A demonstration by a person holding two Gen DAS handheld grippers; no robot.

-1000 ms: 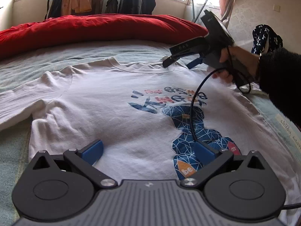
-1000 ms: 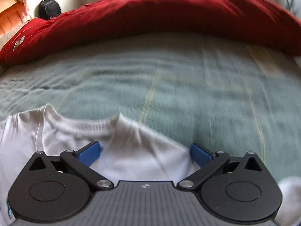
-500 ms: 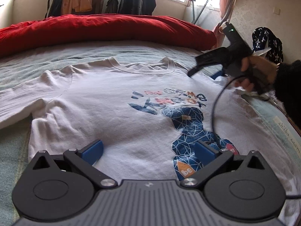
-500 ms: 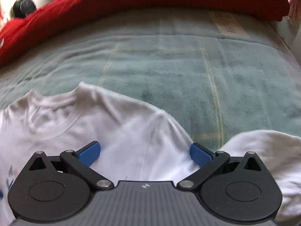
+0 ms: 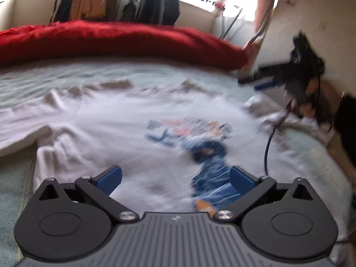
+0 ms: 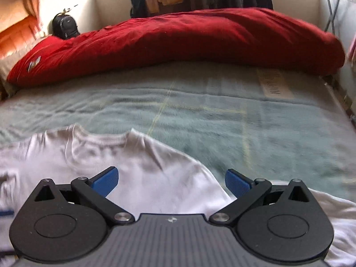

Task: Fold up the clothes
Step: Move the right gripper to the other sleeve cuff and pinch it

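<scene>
1. We see a white T-shirt [image 5: 124, 133] spread flat, front up, on the bed, ahead of and beneath the left jaws.
2. Its chest carries a blue, red and orange print, blurred here.
3. Its ribbed collar [image 6: 100, 136] lies ahead of the right jaws; one shoulder runs between them.

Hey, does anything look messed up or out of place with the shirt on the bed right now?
Mostly fine: the white T-shirt lies face up on the bed. Only its sleeve by the right gripper looks bunched.

Red duvet [image 6: 189, 40], black backpack [image 6: 64, 25]
</scene>
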